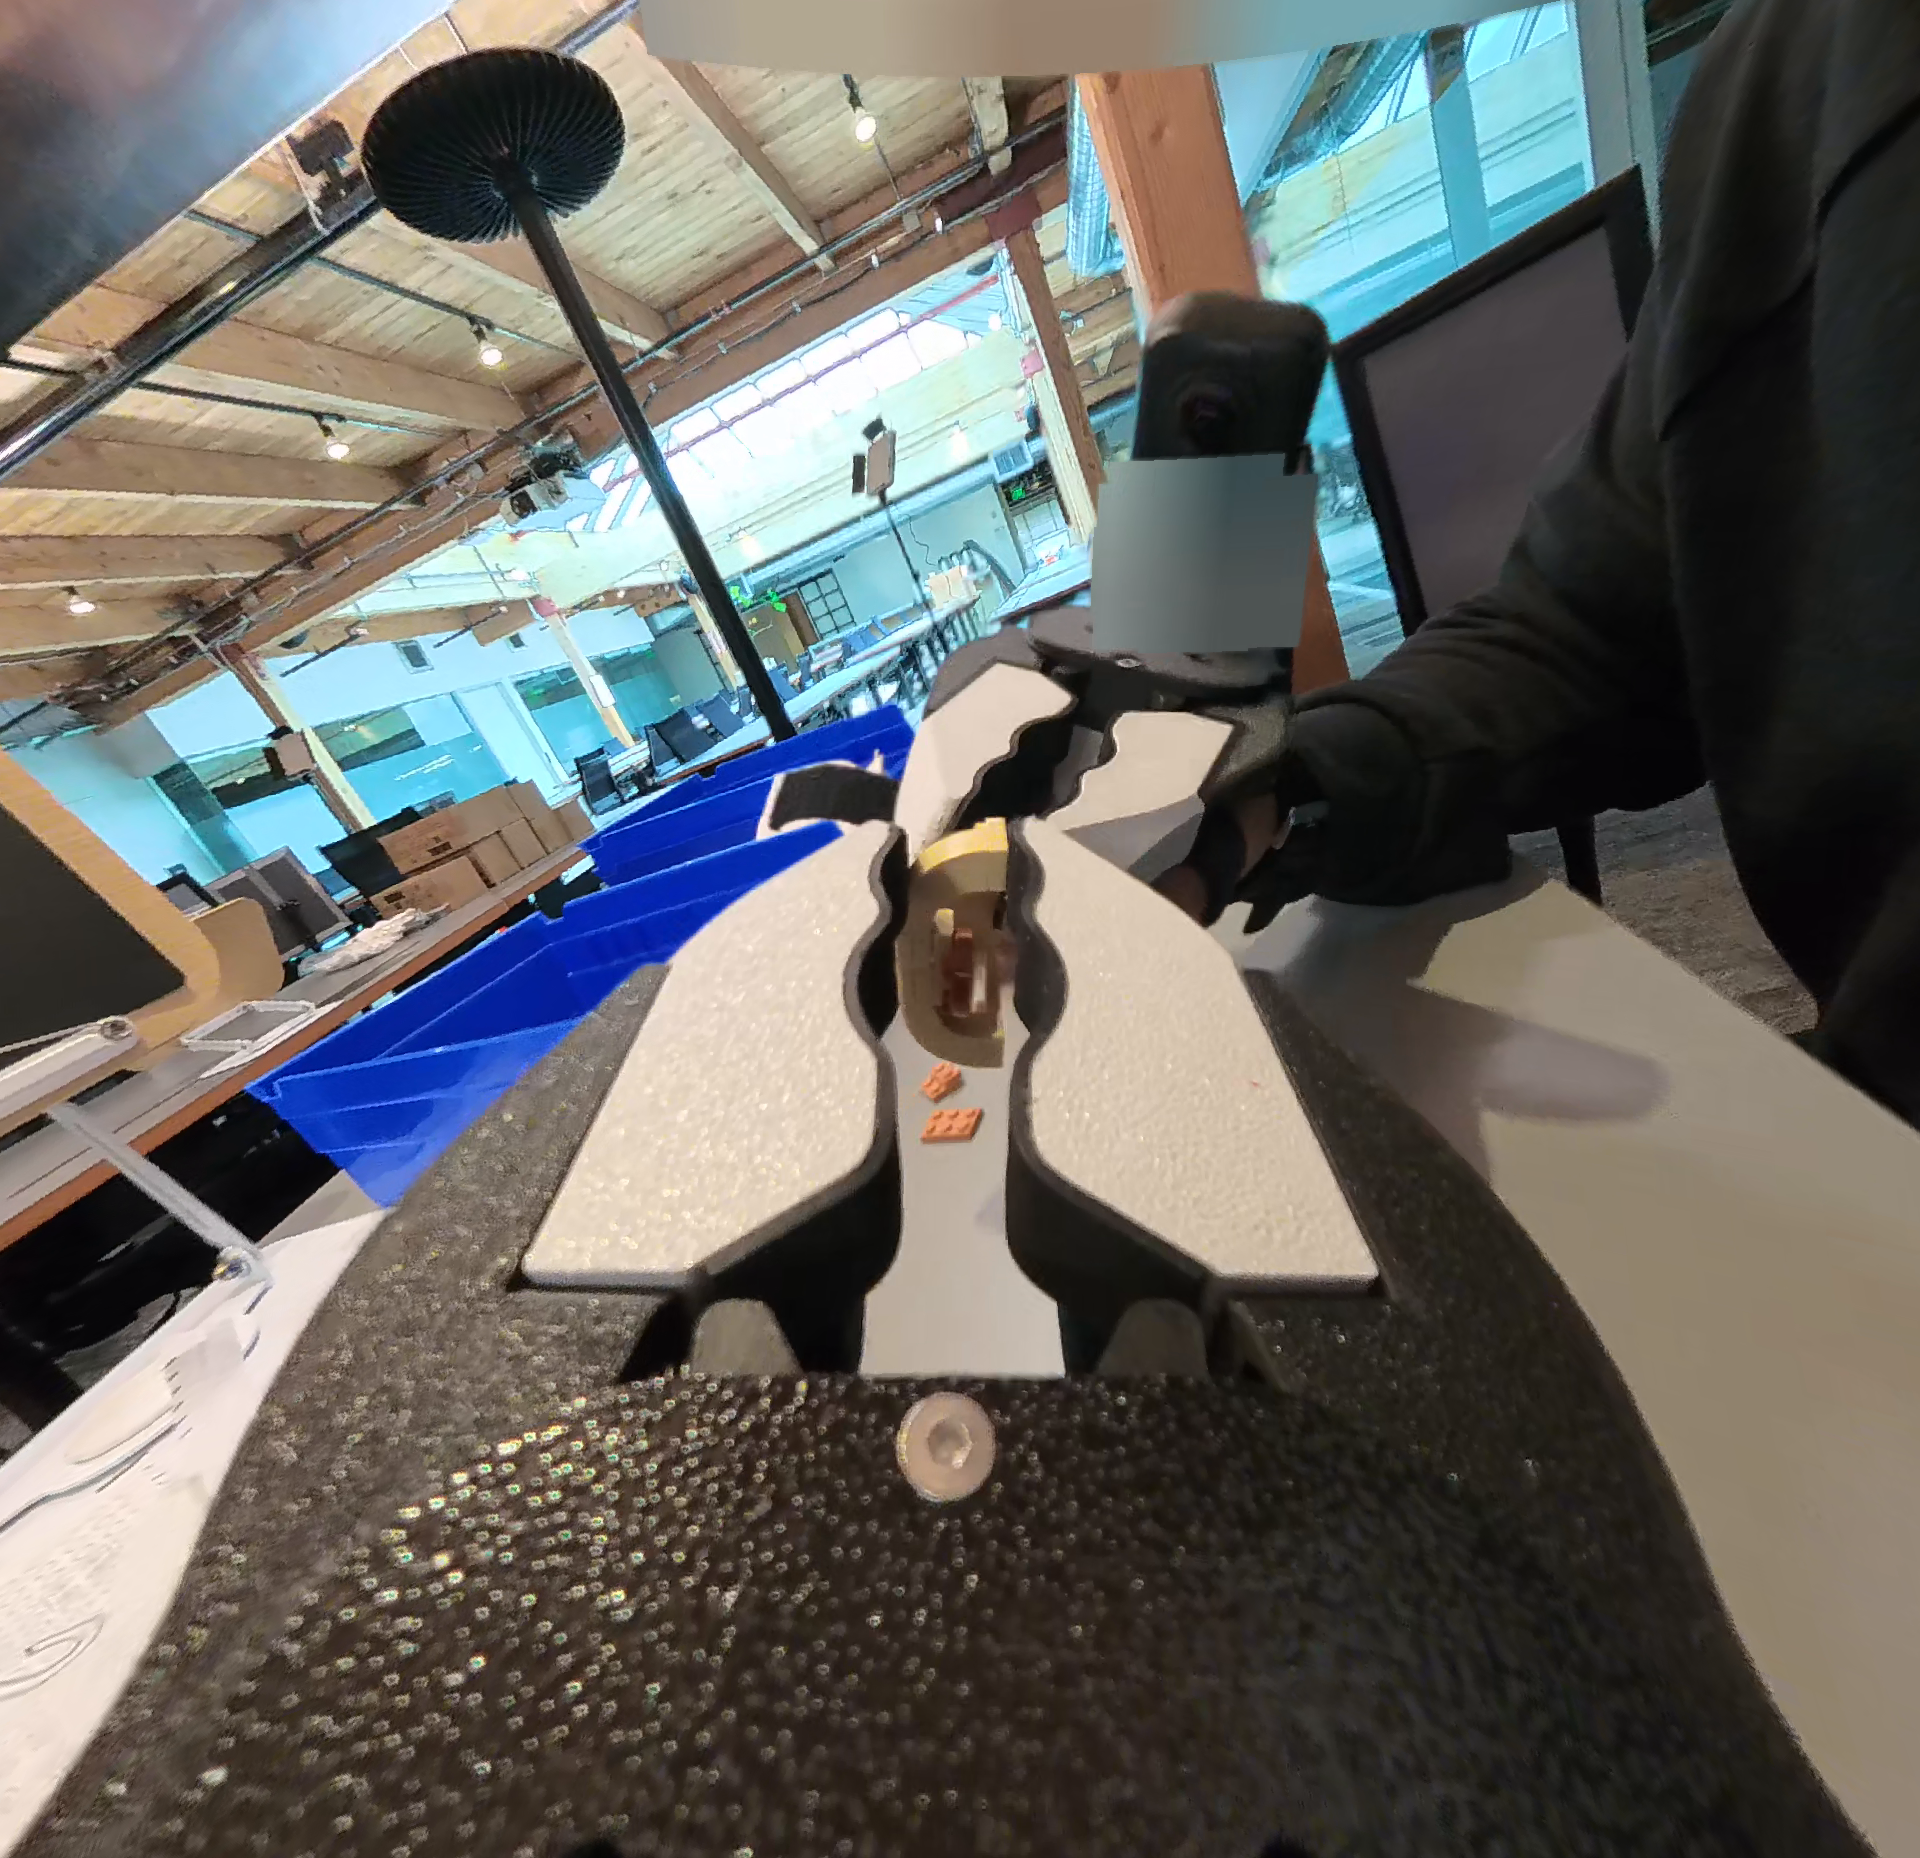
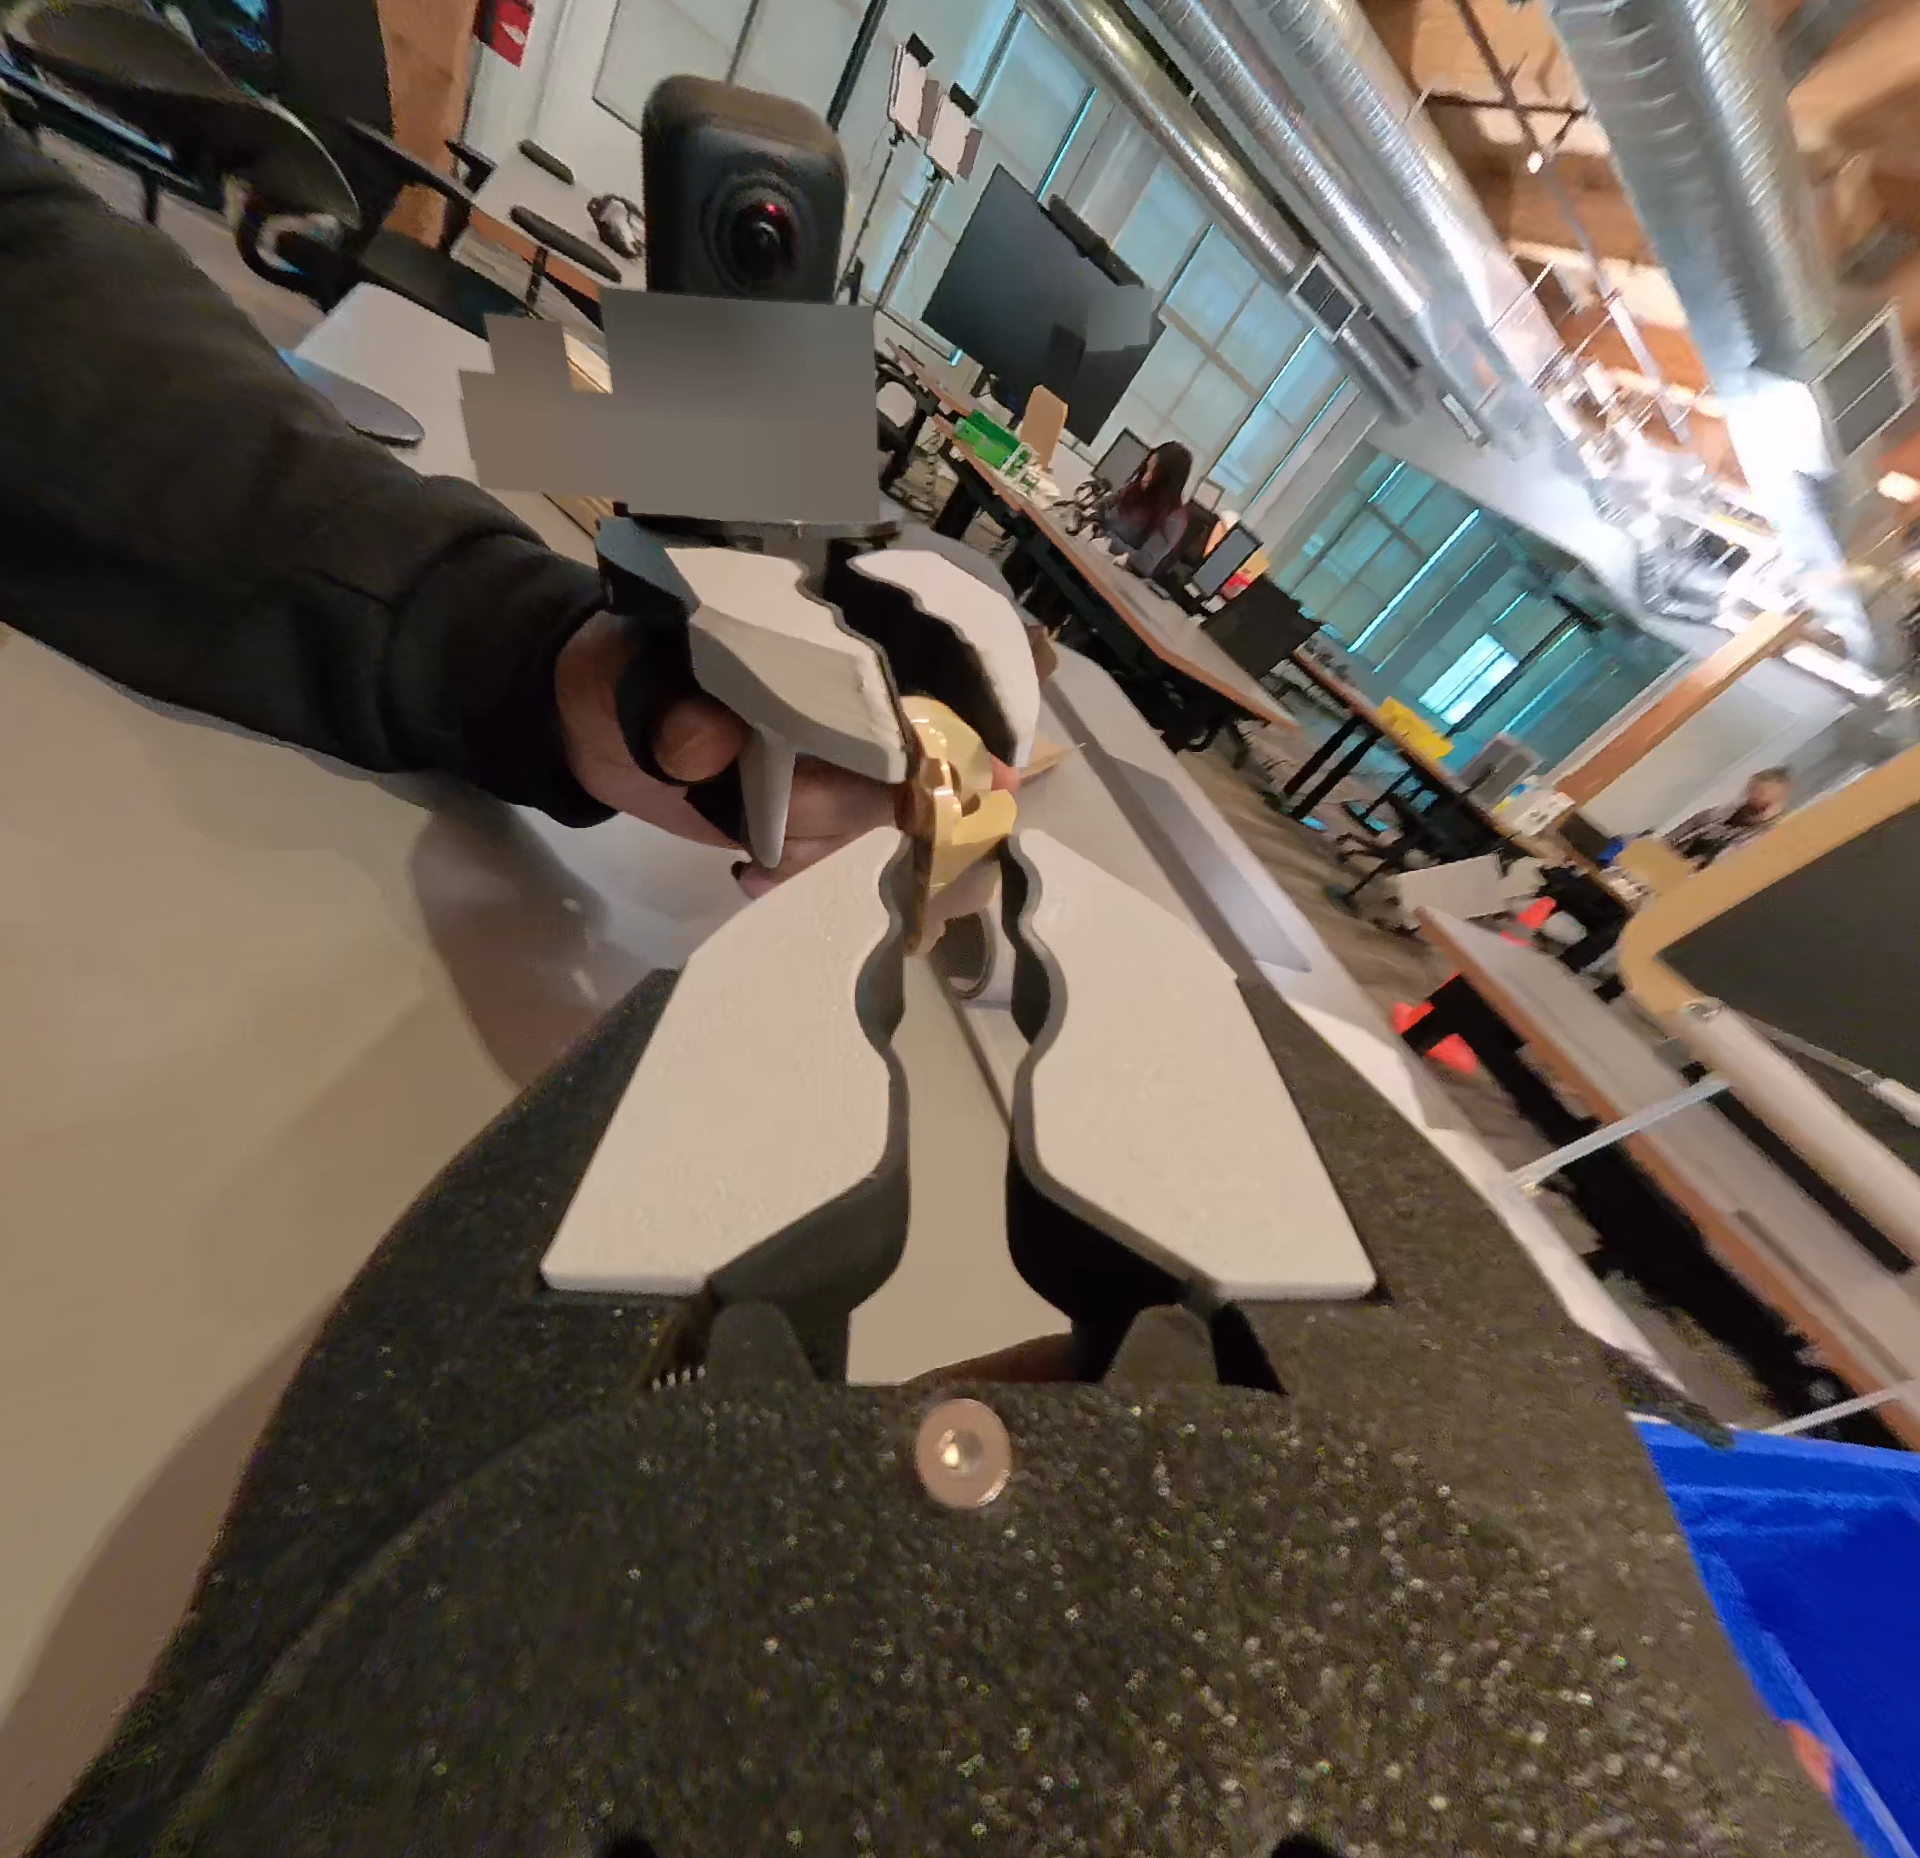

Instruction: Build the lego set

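A tan rounded lego assembly (image 1: 951, 878) with a brown piece (image 1: 964, 969) inside sits between the fingers of my left gripper (image 1: 956, 863), which is shut on it above the grey table (image 1: 1558, 1081). My right gripper (image 1: 992, 816) faces it from the far side and is shut on the same assembly. In the right wrist view the assembly (image 2: 961, 832) is pinched at the tips of my right gripper (image 2: 956, 873), with the left gripper (image 2: 961, 748) clamped on it from above. Two small orange plates (image 1: 948, 1102) lie on the table under the left fingers.
A row of blue bins (image 1: 499, 1029) stands along the table's left side, and one shows at the lower right of the right wrist view (image 2: 1808, 1600). A black lamp pole (image 1: 644, 458) rises behind them. White paper sheets (image 1: 104, 1496) lie at the left. A black sleeve (image 1: 1558, 665) is at the right.
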